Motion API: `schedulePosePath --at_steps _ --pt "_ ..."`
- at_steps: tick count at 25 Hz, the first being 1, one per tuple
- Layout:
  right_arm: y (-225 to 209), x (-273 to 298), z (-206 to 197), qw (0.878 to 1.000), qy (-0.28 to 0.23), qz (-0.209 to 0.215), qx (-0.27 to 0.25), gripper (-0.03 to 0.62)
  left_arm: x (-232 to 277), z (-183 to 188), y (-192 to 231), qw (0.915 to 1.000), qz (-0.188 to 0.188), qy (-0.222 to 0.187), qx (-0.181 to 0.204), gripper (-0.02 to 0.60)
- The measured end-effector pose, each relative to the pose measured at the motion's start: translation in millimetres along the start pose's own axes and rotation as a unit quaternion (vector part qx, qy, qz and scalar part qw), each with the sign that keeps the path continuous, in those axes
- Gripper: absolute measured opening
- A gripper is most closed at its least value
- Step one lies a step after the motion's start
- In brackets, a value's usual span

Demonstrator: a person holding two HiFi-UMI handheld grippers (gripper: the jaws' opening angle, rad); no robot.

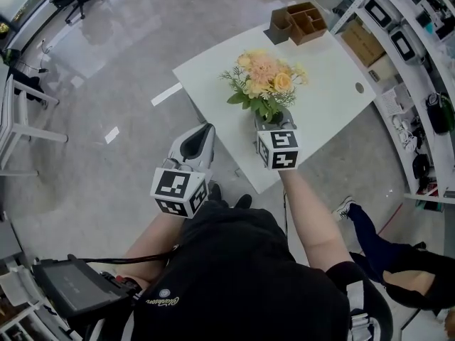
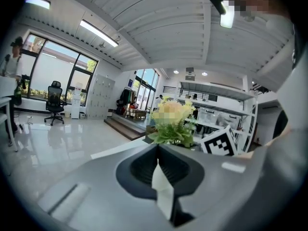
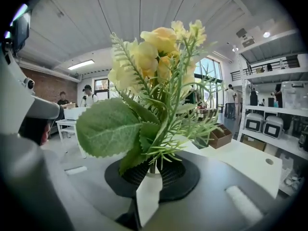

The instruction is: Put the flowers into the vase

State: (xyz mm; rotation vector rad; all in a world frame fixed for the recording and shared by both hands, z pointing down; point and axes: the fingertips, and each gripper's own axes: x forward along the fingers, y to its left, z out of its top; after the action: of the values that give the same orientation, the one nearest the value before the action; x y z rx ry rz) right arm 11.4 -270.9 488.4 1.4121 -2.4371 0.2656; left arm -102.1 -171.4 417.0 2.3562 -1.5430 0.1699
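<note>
One bunch of yellow and peach flowers (image 3: 154, 76) with green leaves rises upright from my right gripper (image 3: 153, 170), whose jaws are clamped on its stems. Beyond it lies the white surface (image 1: 334, 91), with a brown wooden organizer (image 1: 304, 21) at its far edge. My left gripper (image 2: 158, 153), alongside, has its jaws together and holds nothing.

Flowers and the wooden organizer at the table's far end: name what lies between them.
Between flowers and wooden organizer, only bare white table; head view shows it.
</note>
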Motion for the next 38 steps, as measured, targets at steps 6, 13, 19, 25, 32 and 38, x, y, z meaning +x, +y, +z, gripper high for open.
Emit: schedulePosePath --at_steps 6,13,19,25,32,38 --pt "1.2 0.5 -2.4 1.000 0.016 0.003 0.004 0.046 -1.4 -3.0 -4.8 1.0000 -0.005 0.001 -0.001 0.008" --pt "-0.1 0.3 -3.4 1.000 0.025 0.001 0.005 0.064 -2.4 -2.8 -5.4 1.0000 -0.008 -0.001 0.001 0.008" --pt "-1.0 0.9 -1.0 0.999 0.036 -0.001 0.000 0.078 -1.2 -0.9 -4.9 0.9999 -0.011 0.001 -0.001 0.008" --pt "-3.1 0.4 -0.2 0.999 0.049 -0.004 -0.001 0.098 -1.2 -1.0 -2.4 1.0000 -0.009 -0.002 -0.001 0.008" --pt "-2.8 -5.2 -2.9 0.998 0.057 -0.004 -0.001 0.111 -1.9 -0.4 -5.7 0.9999 -0.012 -0.003 -0.002 0.008" --pt "-2.3 -13.2 -6.8 0.998 0.062 -0.004 -0.003 0.129 -1.5 0.5 -9.1 0.9999 -0.015 -0.006 -0.001 0.008"
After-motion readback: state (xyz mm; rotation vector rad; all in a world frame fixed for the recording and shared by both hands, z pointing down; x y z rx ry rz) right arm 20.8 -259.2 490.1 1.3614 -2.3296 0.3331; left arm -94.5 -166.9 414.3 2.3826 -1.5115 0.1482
